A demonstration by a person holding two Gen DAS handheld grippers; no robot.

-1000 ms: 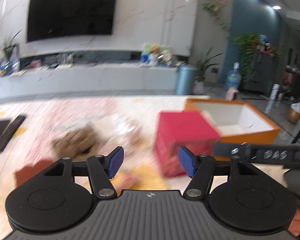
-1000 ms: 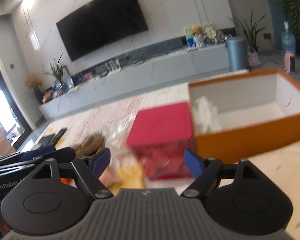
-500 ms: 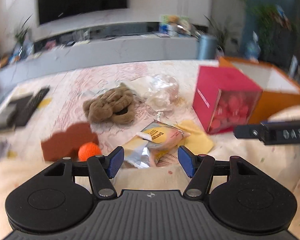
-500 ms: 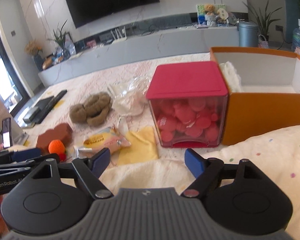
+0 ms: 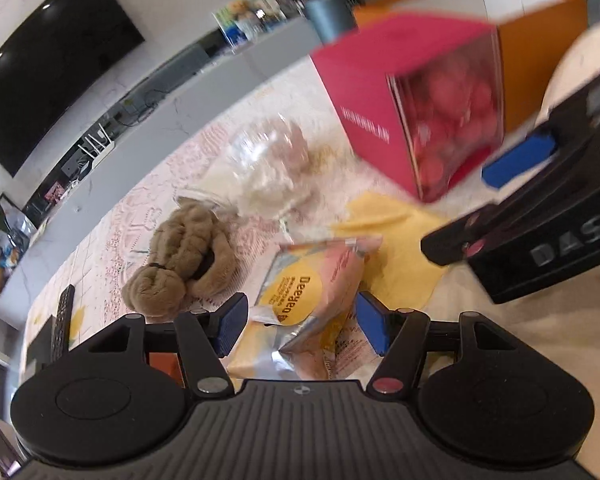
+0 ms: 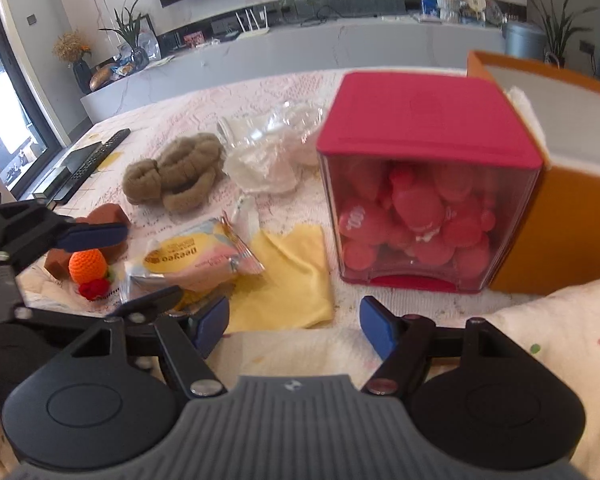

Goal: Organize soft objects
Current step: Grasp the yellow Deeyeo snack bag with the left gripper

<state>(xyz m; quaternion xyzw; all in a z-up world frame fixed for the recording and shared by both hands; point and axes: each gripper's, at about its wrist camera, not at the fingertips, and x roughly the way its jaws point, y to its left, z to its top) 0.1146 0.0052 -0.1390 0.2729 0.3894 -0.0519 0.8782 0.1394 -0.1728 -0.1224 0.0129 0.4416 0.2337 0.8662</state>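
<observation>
While both tools are tilting down over the desk, the left tool is standing wide, its blue pads straddling the near end of a crinkly foil snack packet without pressing on it. The right tool has just been closing a little yet is still standing wide, and nothing is lying between its pads except the pale quilted cloth at the desk's near edge. In the right wrist view the left tool is reaching in from the left edge, its pads above and below the packet's left end.

Just beside the packet, toward the right, a flat yellow cloth is lying smooth, with one corner tucked under the packet. Behind it a red-lidded clear box is standing upright, packed with rounded red pieces, and it is touching or nearly touching an open orange box at the desk's right edge. Toward the middle, a brown plush toy is lying in fuzzy ribbed lumps, and a crumpled clear plastic bag is sitting just beside it. Near the left edge, an orange crocheted ball is resting against a brown block, partly hidden by the left tool. A black remote is lying at the far left corner.
</observation>
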